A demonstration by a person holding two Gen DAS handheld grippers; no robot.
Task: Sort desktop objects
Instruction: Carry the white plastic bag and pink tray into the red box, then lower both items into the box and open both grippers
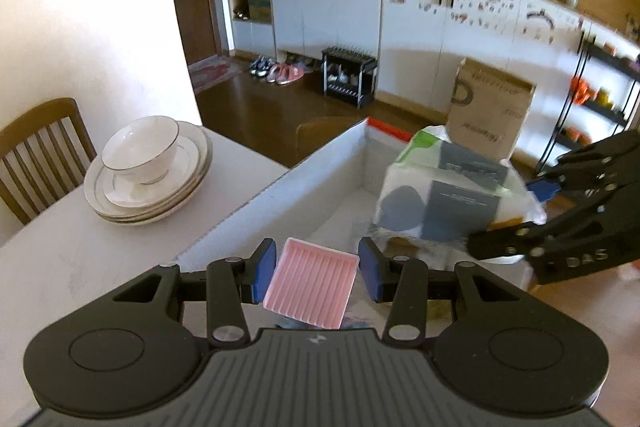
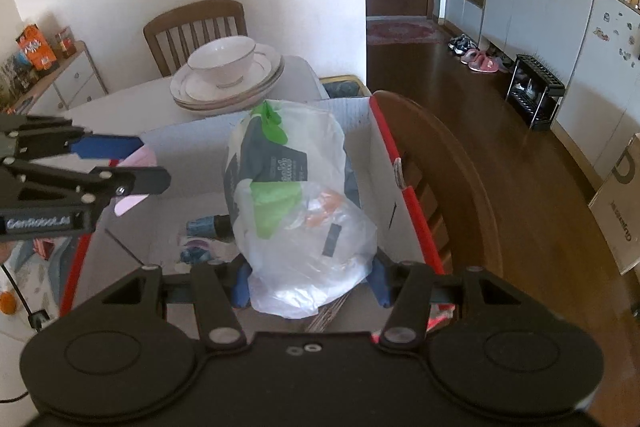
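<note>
Both claws are loaded over the open cardboard box (image 2: 280,187). The left claw (image 1: 318,273) is clamped on a pink ribbed tray (image 1: 312,285), tilted, with the box floor straight ahead and below it. The right claw (image 2: 312,281) is clamped on a plastic bag (image 2: 296,195) of packets whose long axis runs away from it toward the far box wall. My guess: both go down into the box. A few small items already lie below the bag's left side. Stacked plates (image 1: 148,183) with a bowl (image 1: 140,149) sit on the surface beyond, to the left.
</note>
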